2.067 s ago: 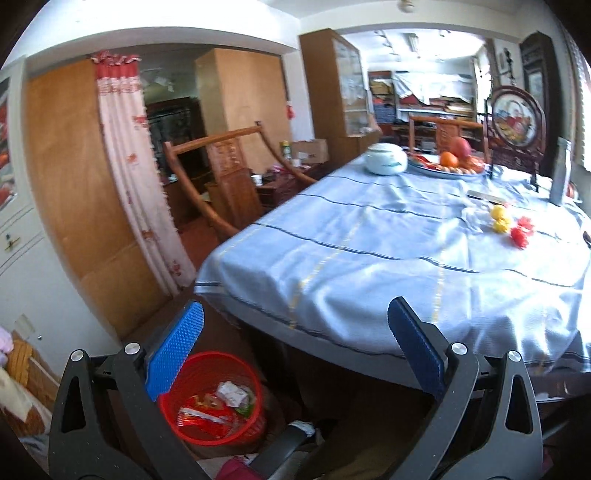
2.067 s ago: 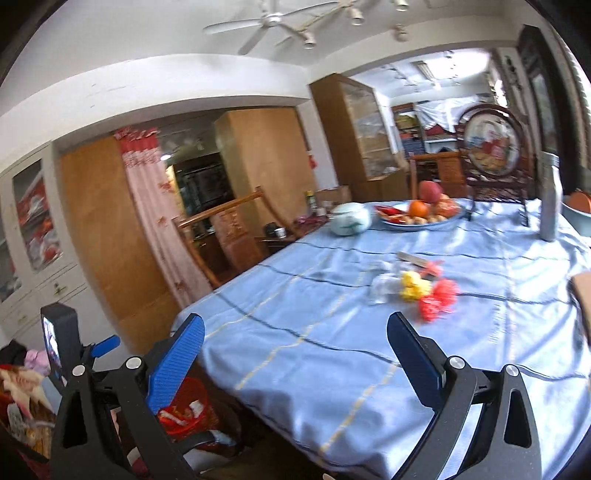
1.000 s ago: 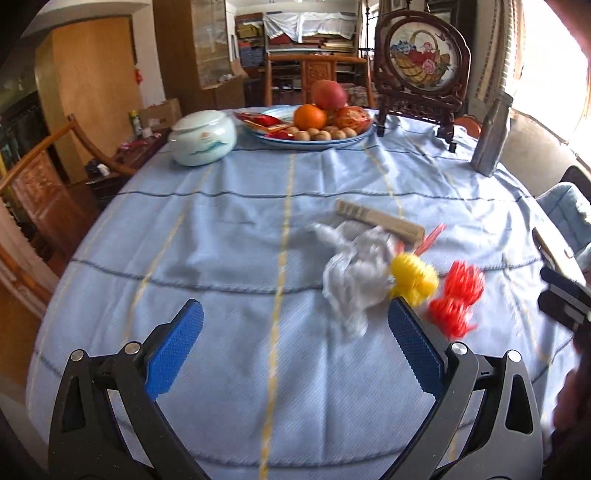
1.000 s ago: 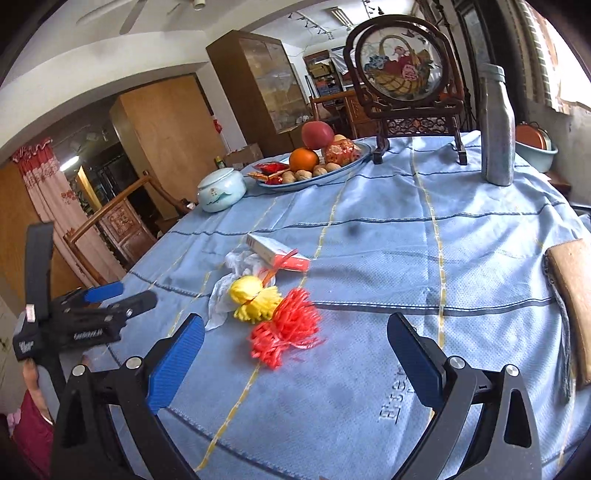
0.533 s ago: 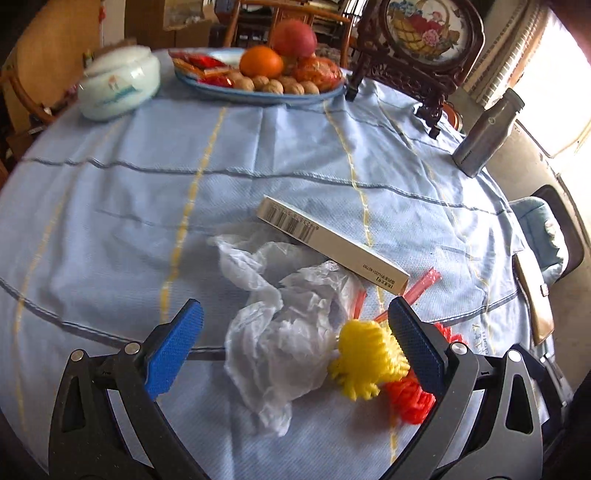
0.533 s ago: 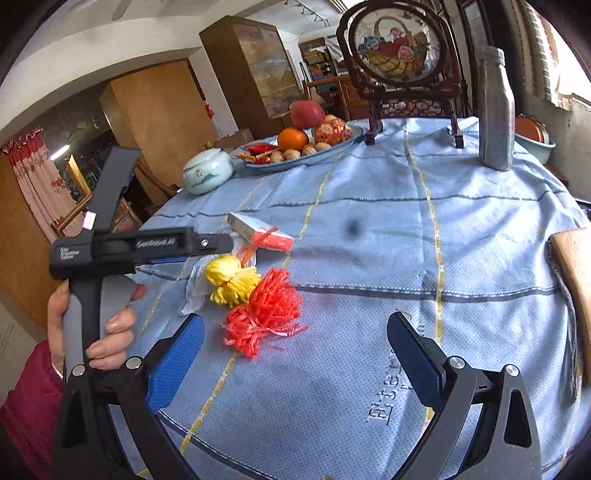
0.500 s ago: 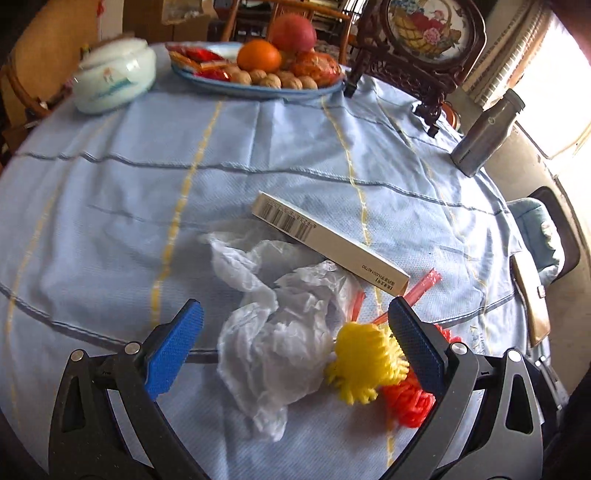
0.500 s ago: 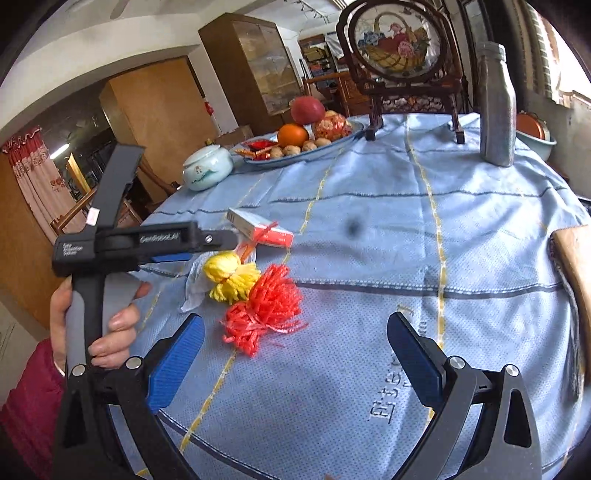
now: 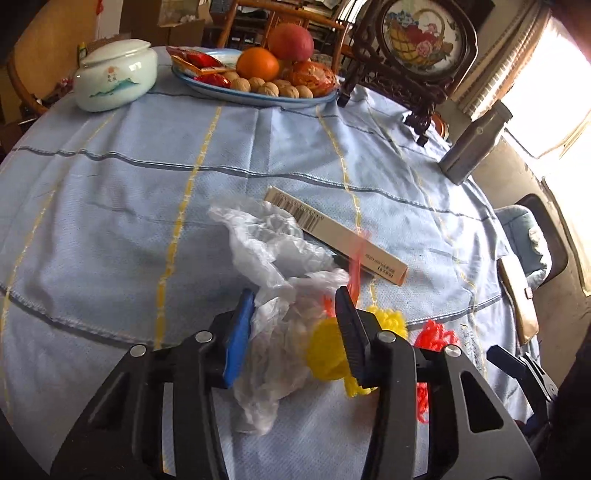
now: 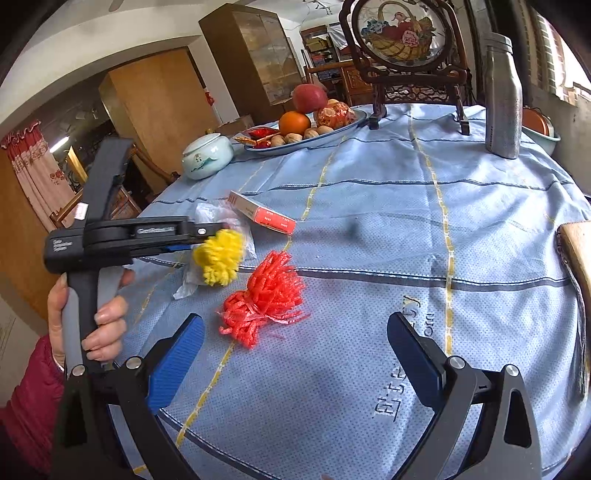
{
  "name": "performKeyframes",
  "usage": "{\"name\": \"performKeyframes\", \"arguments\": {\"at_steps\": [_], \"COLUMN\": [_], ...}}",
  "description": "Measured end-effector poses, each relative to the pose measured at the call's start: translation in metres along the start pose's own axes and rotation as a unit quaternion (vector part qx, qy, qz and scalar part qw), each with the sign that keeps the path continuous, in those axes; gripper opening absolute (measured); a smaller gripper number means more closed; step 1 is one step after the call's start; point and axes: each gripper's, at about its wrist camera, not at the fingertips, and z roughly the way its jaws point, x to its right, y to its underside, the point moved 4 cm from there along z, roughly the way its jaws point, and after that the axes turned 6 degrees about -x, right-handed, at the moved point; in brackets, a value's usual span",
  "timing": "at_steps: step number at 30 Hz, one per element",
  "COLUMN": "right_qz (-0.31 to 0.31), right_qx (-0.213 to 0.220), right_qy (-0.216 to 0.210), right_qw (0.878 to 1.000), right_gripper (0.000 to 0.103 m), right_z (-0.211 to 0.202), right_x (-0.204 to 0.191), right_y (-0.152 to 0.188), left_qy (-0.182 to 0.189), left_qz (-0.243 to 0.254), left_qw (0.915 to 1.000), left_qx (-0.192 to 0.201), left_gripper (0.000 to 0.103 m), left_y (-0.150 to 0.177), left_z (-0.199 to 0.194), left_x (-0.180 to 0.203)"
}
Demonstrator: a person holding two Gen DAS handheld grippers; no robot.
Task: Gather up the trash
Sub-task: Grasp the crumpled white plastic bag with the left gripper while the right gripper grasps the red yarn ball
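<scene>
my left gripper (image 9: 295, 299) is clamped on the crumpled plastic bag (image 9: 280, 295) and yellow tassel (image 9: 327, 350) on the blue tablecloth (image 9: 110, 206); my right gripper (image 10: 295, 332) hangs wide open above the red tassel (image 10: 266, 295).

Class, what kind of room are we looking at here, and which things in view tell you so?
Probably a home dining room: a clothed table bearing a fruit plate, wooden chairs behind it, and a glass-fronted cabinet.
</scene>
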Motion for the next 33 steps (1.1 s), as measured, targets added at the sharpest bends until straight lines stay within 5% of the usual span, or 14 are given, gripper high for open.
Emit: {"name": "performKeyframes", "arguments": {"at_steps": [9,16,20,26,28,30,31,33], "right_qz": [-0.007,0.000,0.001,0.001,0.000,0.002,0.004,0.009], "right_qx": [-0.001,-0.003,-0.011,-0.013,-0.012,-0.012,-0.011,-0.009], "right_qy": [-0.004,-0.002,-0.009,-0.011,-0.011,-0.012,-0.012,-0.013], "right_qw": [1.000,1.000,1.000,1.000,1.000,1.000,1.000,1.000], "right_gripper": [0.098,0.098,0.098,0.098,0.098,0.098,0.098,0.098], "right_z": [0.001,0.002,0.005,0.005,0.005,0.005,0.004,0.003], "right_x": [-0.003,0.000,0.000,-0.001,-0.001,0.001,0.002,0.004], "right_y": [0.000,0.000,0.000,0.000,0.000,0.000,0.000,-0.001], "left_qy": [0.006,-0.034,-0.017,-0.006,-0.031,-0.083,-0.088,-0.092], "left_qz": [-0.027,0.022,0.013,0.054,0.063,0.052,0.042,0.028], "left_qw": [0.9995,0.9991,0.9991,0.9977,0.9969,0.9949,0.9951,0.9953], "left_qx": [0.016,-0.014,-0.036,-0.041,-0.033,-0.024,-0.015,-0.009], "left_gripper": [0.047,0.065,0.067,0.086,0.087,0.080,0.061,0.041], "left_y": [0.024,0.012,-0.001,0.003,0.004,0.001,0.000,0.001], "left_z": [-0.028,0.002,0.023,0.031,0.032,0.033,0.028,0.015], "left_x": [-0.040,-0.007,0.003,0.026,0.026,0.012,0.004,-0.013]}}
